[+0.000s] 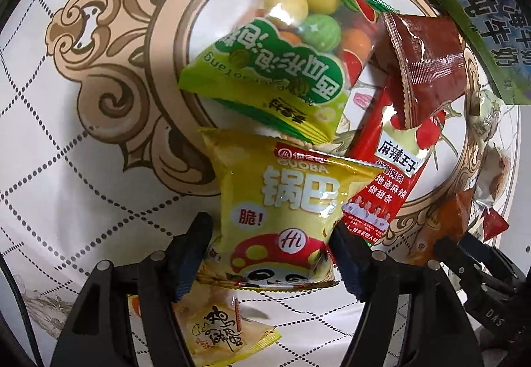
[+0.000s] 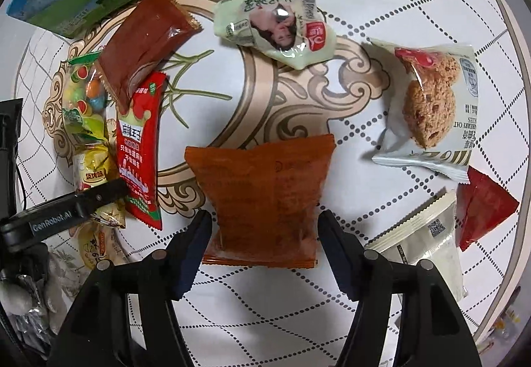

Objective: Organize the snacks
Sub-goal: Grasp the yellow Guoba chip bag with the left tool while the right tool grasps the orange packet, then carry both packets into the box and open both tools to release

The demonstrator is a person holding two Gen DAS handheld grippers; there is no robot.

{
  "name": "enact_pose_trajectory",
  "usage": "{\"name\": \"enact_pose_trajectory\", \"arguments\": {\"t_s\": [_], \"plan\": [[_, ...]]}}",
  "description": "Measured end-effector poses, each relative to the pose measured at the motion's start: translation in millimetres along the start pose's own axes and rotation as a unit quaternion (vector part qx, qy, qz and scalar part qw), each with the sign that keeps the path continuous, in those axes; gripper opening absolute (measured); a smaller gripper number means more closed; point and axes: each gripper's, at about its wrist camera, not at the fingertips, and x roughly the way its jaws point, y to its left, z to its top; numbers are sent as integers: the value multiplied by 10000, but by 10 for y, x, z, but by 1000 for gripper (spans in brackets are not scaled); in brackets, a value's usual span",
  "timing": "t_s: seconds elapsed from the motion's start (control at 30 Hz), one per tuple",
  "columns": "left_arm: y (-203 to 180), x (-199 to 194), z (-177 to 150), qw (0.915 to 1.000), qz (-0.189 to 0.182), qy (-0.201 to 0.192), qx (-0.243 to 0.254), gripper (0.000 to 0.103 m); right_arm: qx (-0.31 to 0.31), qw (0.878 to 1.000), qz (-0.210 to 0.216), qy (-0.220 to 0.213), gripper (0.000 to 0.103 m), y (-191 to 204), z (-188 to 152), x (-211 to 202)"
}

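patterned tablecloth (image 1: pixel 83 168): left tongs (image 1: pixel 270 254) pinch yellow packet (image 1: pixel 285 217), right tongs (image 2: pixel 264 247) pinch orange packet (image 2: pixel 265 197).

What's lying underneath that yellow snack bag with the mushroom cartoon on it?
Below the yellow snack bag, held between the left gripper, a pale yellow packet lies on the tablecloth. The bag and gripper fingers cover the packet's upper part, so anything else beneath stays hidden.

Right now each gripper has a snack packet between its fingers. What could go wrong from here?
1. The left gripper pinches the yellow guoba packet only at its lower part; the puffy bag may slip or its chips may crack.
2. That packet touches the green candy bag, so moving it could drag the bag.
3. The right gripper holds the orange-brown packet near its lower edge, so it may swing and hit the red spicy strip packet.
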Motion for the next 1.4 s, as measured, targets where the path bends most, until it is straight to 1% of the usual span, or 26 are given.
{"name": "enact_pose_trajectory", "arguments": {"t_s": [0.07,0.1,0.13,0.17,0.2,0.27,0.33,0.47,0.57,0.67,0.77,0.83,0.97,1.03,1.07,1.1,1.2,1.3,1.37,1.4], "plan": [[-14,-8,-25,9999,73,-93,-8,68,64,10000,-57,30,69,-2,-19,74],[51,-67,-82,9998,111,-147,11,67,112,9999,-25,28,69,19,-48,144],[-20,-102,-68,9996,182,-218,52,62,144,9999,-5,35,68,20,-50,174],[-78,-158,-123,9991,263,-313,111,59,182,9998,22,19,68,5,-58,186],[-159,-263,-230,9984,347,-413,188,59,204,9998,61,-22,62,-5,-56,192],[-256,-341,-306,9965,521,-564,334,56,190,9998,50,-89,59,-18,-90,235],[-347,-400,-374,9953,581,-641,441,55,184,9997,68,-138,53,-17,-120,231],[-516,-536,-498,9933,638,-755,603,54,145,9995,72,-274,50,115,-182,143],[-598,-733,-550,9923,538,-853,714,54,182,9989,220,-361,50,128,-211,-6],[-757,-1010,-649,9915,299,-972,810,54,134,9978,397,-508,50,135,-266,-244],[-942,-1364,-691,9883,43,-1204,938,54,96,9957,623,-683,50,137,-292,-545],[-1080,-1656,-665,9842,-136,-1427,1039,54,51,9933,751,-879,50,129,-267,-795],[-1179,-2128,-368,9768,-440,-1706,1217,54,27,9864,997,-1305,50,108,-124,-1348],[-1305,-2339,-168,9736,-611,-1801,1265,54,26,9824,1097,-1512,50,102,62,-1619],[-1322,-2438,-85,9723,-622,-1852,1282,54,22,9808,1115,-1602,50,85,175,-1732],[-1320,-2565,12,9707,-604,-1917,1319,54,22,9789,1076,-1738,50,63,320,-1870],[-1420,-2701,352,9679,-454,-2084,1330,54,17,9768,795,-1989,50,1,754,-2077],[-1468,-2694,813,9687,-223,-2108,1293,54,82,9786,599,-1965,50,-40,1303,-2120],[-1488,-2657,1197,9711,-38,-2042,1240,55,89,9809,436,-1892,50,-52,1659,-2095],[-1480,-2612,1319,9722,39,-2008,1207,55,114,9821,365,-1845,50,-67,1836,-2064]]}}
